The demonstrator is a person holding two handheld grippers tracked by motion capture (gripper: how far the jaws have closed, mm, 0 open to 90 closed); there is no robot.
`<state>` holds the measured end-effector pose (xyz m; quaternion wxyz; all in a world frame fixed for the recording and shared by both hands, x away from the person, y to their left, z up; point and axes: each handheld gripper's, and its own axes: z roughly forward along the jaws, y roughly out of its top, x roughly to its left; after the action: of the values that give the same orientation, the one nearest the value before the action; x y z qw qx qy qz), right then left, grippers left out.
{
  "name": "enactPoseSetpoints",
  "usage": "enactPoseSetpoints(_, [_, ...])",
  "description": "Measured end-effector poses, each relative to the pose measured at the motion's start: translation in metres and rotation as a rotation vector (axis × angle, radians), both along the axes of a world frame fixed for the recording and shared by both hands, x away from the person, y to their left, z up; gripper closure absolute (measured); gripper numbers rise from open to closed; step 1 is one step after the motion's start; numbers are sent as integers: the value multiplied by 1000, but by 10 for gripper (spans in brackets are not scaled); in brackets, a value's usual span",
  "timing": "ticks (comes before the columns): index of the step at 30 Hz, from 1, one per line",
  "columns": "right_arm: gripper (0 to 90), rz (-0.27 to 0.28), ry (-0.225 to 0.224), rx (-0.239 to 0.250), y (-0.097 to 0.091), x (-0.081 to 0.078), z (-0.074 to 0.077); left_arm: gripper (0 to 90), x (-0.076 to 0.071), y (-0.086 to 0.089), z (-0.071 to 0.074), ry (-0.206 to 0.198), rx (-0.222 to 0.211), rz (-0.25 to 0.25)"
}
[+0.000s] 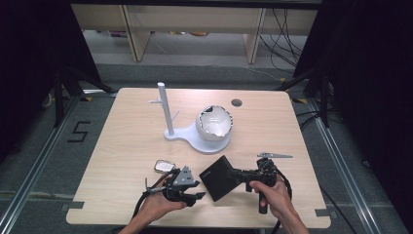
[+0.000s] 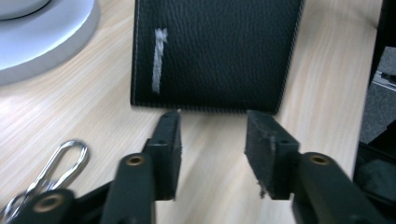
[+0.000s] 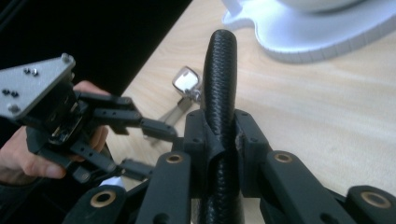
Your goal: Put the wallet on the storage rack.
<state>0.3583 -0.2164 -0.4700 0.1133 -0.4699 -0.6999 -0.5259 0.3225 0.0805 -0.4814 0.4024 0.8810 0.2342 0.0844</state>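
Note:
A black leather wallet [image 1: 219, 178] hangs tilted just above the table's front edge, with my right gripper [image 1: 237, 174] shut on its right side. In the right gripper view the wallet [image 3: 219, 84] stands edge-on, pinched between the jaws of the right gripper [image 3: 219, 135]. My left gripper [image 1: 198, 190] is open just left of the wallet, not touching it. In the left gripper view the wallet [image 2: 215, 51] faces the left gripper [image 2: 212, 140], and the gap between its pads is bare. The left gripper [image 3: 149, 149] also appears open in the right gripper view.
A bunch of keys [image 1: 164, 166] with a carabiner [image 2: 60, 163] lies left of the wallet. A white stand [image 1: 165, 109] with a round base [image 1: 204, 141] carries a white bowl [image 1: 214, 122] at the table's middle. A small grey tool [image 1: 275, 155] lies at the right.

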Motion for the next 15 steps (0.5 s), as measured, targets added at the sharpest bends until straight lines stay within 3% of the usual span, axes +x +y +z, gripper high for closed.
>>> enactPoseSetpoints(1, [780, 7, -29, -6, -2, 1, 1, 498, -2, 3, 1, 0, 4, -1])
enactPoseSetpoints(2, [780, -2, -15, 0, -2, 1, 3, 479, -5, 4, 1, 0, -15, 16])
enactPoseSetpoints(3, [780, 4, -61, 3, -5, 4, 4, 468, -7, 11, 3, -5, 6, 26])
enactPoseSetpoints(4, [780, -11, -24, 8, -6, 3, 9, 456, -7, 11, 3, -5, 6, 26])
enactPoseSetpoints(6, [780, -14, -15, 4, -8, 3, 11, 418, -9, 16, 4, 3, 10, 35])
enactPoseSetpoints(7, [780, -13, -78, -1, -10, 8, 12, 402, -10, 21, 4, 4, 19, 53])
enactPoseSetpoints(14, [780, -44, -104, -3, -16, 19, 24, 351, -16, 39, 6, -4, 22, 104])
enactPoseSetpoints(15, [780, -41, -132, -8, -17, 22, 25, 348, -18, 47, 6, -2, 4, 121])
